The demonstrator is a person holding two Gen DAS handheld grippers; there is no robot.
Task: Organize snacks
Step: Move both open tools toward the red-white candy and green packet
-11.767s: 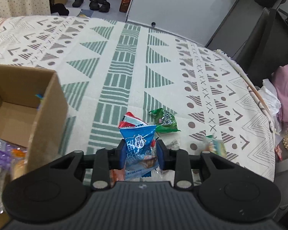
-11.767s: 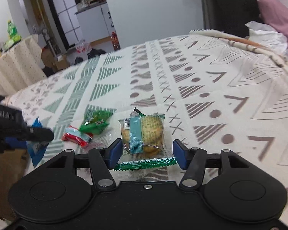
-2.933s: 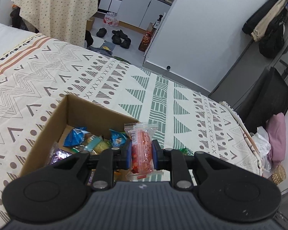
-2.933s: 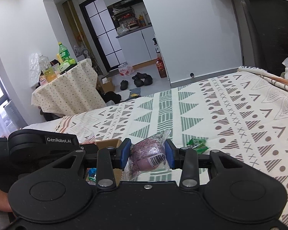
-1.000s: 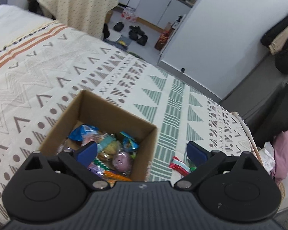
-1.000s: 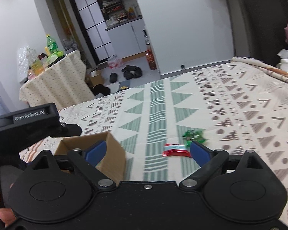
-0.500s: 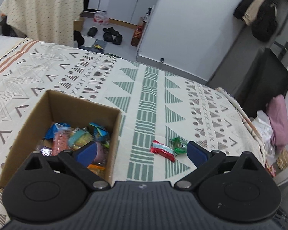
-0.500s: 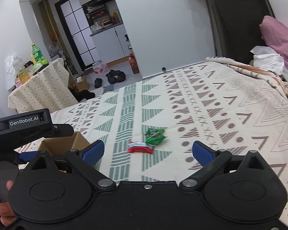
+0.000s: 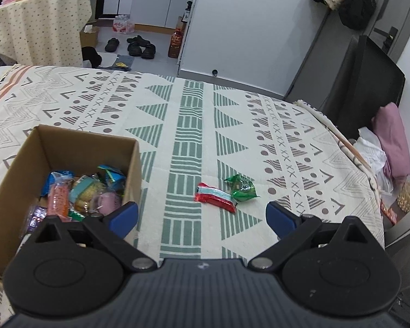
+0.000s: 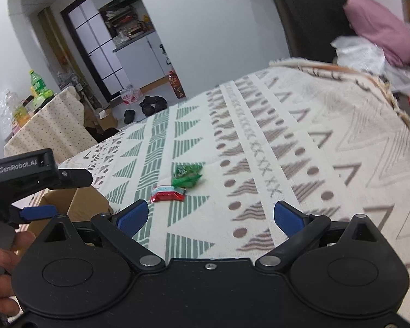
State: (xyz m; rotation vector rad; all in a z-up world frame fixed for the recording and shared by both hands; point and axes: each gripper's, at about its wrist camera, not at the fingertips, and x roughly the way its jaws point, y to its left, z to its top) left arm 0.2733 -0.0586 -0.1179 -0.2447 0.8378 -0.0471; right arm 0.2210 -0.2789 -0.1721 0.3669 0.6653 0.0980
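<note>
A red snack packet [image 9: 215,197] and a green snack packet [image 9: 242,187] lie side by side on the patterned bedspread [image 9: 188,125]. An open cardboard box [image 9: 90,139] at the left holds several snack packets [image 9: 84,194]. My left gripper [image 9: 202,217] is open and empty, above the bed just short of the two packets. My right gripper [image 10: 209,217] is open and empty; the red packet [image 10: 168,193] and green packet [image 10: 187,175] lie beyond it to the left. The box corner [image 10: 87,202] and the left gripper's fingers [image 10: 38,211] show at that view's left.
The bed's right edge drops off beside a pink pillow [image 9: 393,139] and white bags [image 9: 371,153]. A dark panel [image 9: 366,82] stands behind. A cloth-covered table [image 9: 41,19] with bottles, shoes [image 9: 139,46] and a bottle [image 9: 176,43] are on the floor beyond the bed.
Since 2.9 s ago both grippers let go of their snacks over the box and opened. In the last second both have swung right, toward the red and green packets.
</note>
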